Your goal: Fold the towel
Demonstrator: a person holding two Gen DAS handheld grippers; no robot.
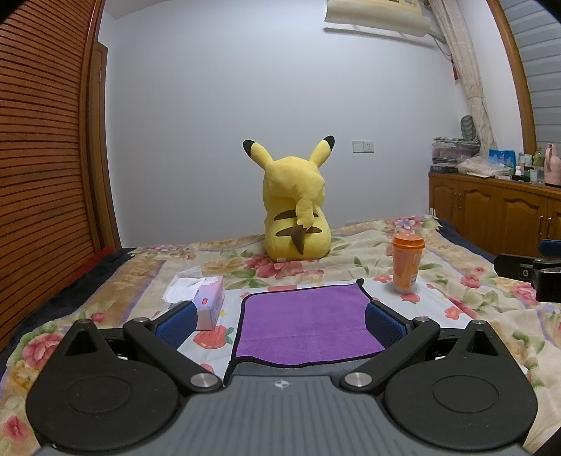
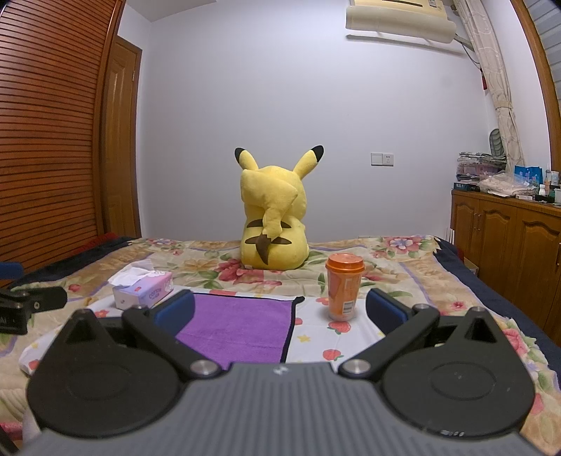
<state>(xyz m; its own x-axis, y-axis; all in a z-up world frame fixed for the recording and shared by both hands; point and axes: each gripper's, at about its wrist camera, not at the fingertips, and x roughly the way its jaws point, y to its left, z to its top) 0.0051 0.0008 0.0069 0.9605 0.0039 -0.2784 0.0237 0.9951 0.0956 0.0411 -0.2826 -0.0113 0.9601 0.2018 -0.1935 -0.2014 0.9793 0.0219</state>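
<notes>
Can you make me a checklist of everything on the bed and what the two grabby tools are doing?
Surface: flowered bedspread on a bed.
Job's things: purple towel lies flat, dark-edged, not gripped.
Clutter: tissue box left of the towel; orange cup with lid, upright, right of it; yellow plush toy behind, its back to the cameras.
Grippers: left tool open above the towel's near edge; right tool open, over the towel's right side and the cup.
Cables: nothing seen on the bed.
Surroundings: slatted wooden wardrobe left, wooden cabinet right, air conditioner high on the wall.
</notes>
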